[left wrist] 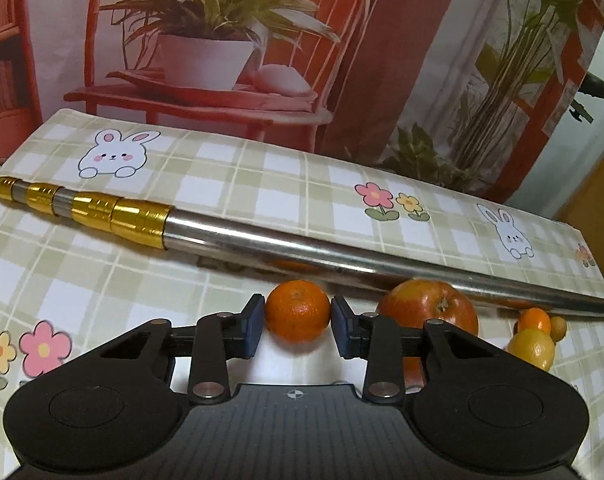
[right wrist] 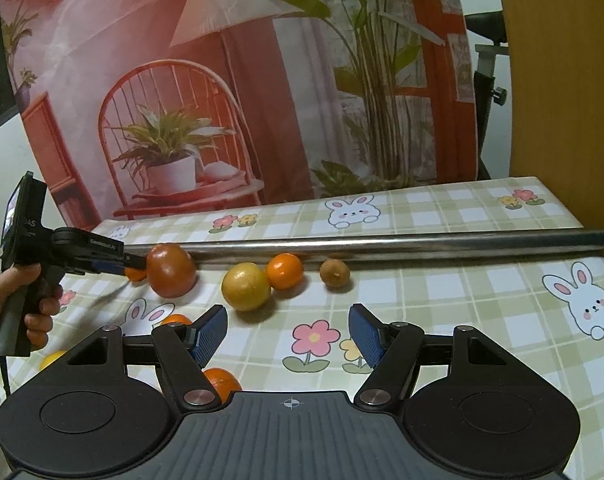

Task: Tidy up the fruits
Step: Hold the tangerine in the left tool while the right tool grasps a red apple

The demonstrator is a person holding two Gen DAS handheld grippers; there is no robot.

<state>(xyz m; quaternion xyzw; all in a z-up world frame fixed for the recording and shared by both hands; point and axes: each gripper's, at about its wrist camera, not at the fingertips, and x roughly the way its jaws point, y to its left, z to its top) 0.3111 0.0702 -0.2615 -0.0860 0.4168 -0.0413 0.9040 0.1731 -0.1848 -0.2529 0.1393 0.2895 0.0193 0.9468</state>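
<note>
My left gripper (left wrist: 298,322) is shut on a small mandarin (left wrist: 298,312), both blue pads touching its sides, just in front of the metal pole. A red apple (left wrist: 429,306) lies right of it, then a lemon (left wrist: 531,348) and a small orange (left wrist: 534,319). In the right wrist view the left gripper (right wrist: 136,268) is at the left, behind the apple (right wrist: 170,275). A lemon (right wrist: 246,286), a mandarin (right wrist: 284,271) and a brown round fruit (right wrist: 334,273) lie in a row along the pole. My right gripper (right wrist: 288,334) is open and empty over the cloth.
A long steel pole (left wrist: 302,246) with gold rings lies across the checked tablecloth (left wrist: 262,172); it also shows in the right wrist view (right wrist: 381,246). More oranges (right wrist: 222,382) and a yellow fruit (right wrist: 52,358) lie near my right gripper's left finger. A printed backdrop stands behind.
</note>
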